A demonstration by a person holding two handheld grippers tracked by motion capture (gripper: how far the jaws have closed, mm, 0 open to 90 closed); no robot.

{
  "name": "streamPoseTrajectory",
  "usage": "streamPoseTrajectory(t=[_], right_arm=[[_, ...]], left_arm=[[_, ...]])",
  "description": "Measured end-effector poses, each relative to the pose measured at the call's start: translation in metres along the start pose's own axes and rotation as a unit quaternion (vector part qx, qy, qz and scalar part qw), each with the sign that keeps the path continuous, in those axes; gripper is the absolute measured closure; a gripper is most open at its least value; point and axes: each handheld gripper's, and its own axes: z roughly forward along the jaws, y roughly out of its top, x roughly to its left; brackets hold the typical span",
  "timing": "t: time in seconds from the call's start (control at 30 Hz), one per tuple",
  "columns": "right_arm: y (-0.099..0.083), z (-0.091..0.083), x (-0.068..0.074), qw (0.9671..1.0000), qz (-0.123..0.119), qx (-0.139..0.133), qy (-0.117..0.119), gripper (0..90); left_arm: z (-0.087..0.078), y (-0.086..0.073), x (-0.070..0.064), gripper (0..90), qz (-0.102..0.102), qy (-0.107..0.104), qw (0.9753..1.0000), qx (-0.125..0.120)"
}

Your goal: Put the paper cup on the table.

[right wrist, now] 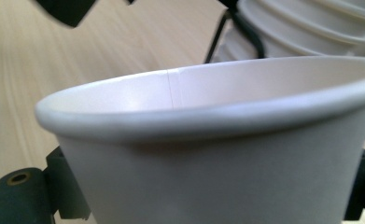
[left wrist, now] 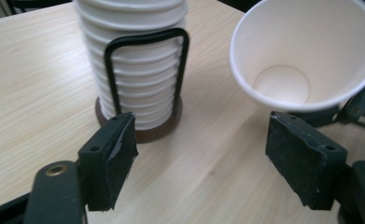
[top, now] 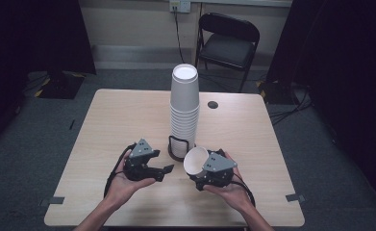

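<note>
Your right gripper (top: 198,169) is clamped on a single paper cup (top: 195,160), tilted with its open mouth turned toward your left gripper (top: 165,169), whose jaws stand wide apart with bare table between them. The cup's rim sits just beside the wire holder (top: 178,147) at the foot of the tall cup stack (top: 184,103). Beyond the stack the table (top: 123,115) lies open out to its far edge, with a small dark hole (top: 213,104) near it and a folding chair (top: 227,41) behind.
</note>
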Motion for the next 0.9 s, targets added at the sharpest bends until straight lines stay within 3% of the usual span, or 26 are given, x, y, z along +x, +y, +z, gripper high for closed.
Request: streamPoseTrajectory(t=[0.07, 0.27, 0.3, 0.47, 0.5, 0.7, 0.9], right_arm=[[0.0, -0.001, -0.002, 0.9999, 0.01, -0.002, -0.002, 11.4], [-0.004, -0.007, -0.015, 0.9988, 0.045, -0.011, -0.013, 11.4], [-0.005, -0.009, -0.019, 0.9983, 0.055, -0.012, -0.017, 11.4], [-0.005, -0.011, -0.03, 0.997, 0.072, -0.019, -0.024, 11.4], [-0.005, -0.012, -0.037, 0.9958, 0.084, -0.026, -0.026, 11.4], [-0.004, -0.012, -0.053, 0.9929, 0.107, -0.034, -0.039, 11.4], [-0.001, -0.01, -0.07, 0.9903, 0.12, -0.042, -0.056, 11.4]], left_arm=[[-0.001, -0.004, 0.003, 23.3, -0.001, 0.007, 1.0, -0.002], [-0.004, -0.017, 0.014, 21.7, -0.031, 0.026, 0.9992, -0.004], [-0.005, -0.018, 0.015, 16.9, -0.033, 0.034, 0.9989, -0.002], [-0.009, -0.032, 0.018, 16.6, -0.023, 0.052, 0.9984, 0.0], [-0.009, -0.034, 0.019, 16.2, -0.022, 0.055, 0.9982, -0.001], [-0.01, -0.041, 0.025, 15.9, -0.047, 0.053, 0.9974, -0.009], [-0.009, -0.046, 0.026, 15.9, -0.048, 0.048, 0.9976, -0.01]])
